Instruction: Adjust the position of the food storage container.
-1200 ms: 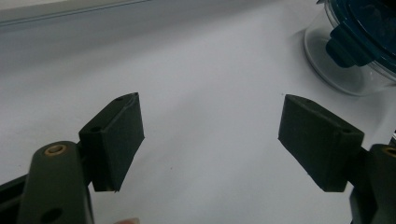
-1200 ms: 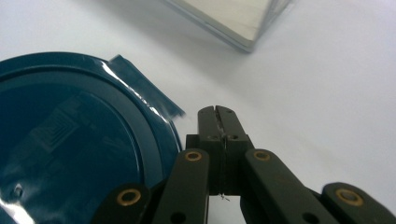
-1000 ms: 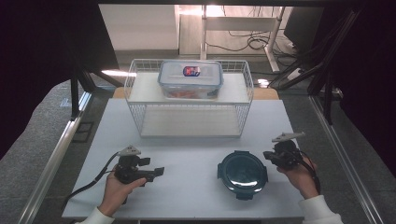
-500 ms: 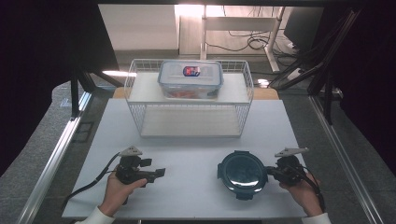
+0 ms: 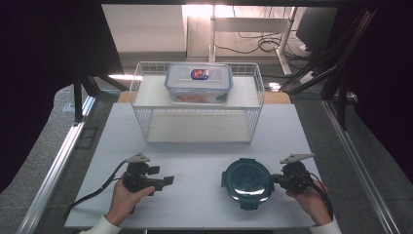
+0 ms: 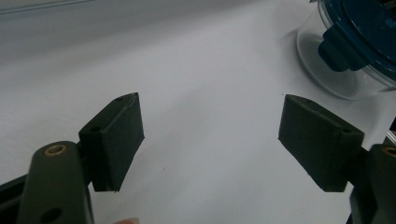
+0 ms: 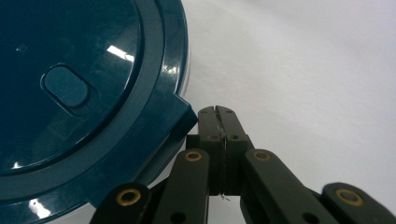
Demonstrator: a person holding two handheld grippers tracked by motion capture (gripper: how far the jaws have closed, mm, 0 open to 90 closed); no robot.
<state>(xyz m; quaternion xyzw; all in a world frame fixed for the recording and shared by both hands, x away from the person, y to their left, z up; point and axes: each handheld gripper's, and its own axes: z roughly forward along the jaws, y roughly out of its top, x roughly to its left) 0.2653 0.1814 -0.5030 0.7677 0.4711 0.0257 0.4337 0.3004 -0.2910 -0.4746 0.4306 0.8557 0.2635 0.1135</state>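
Round container (image 5: pixel 248 181) with a dark blue lid is seen on the counter (image 5: pixel 204 146); right gripper (image 5: pixel 278 179) fingers are pressed together beside its latch, left gripper (image 5: pixel 168 181) fingers spread wide.

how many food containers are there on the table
2. A round container with a dark blue lid sits at the near right of the white table, by the right hand-held gripper. A rectangular clear container sits on top of the wire rack behind.

no legible text found; a red and blue label (image 5: pixel 199 74) on the clear box lid (image 5: pixel 198 78) is too small to read.
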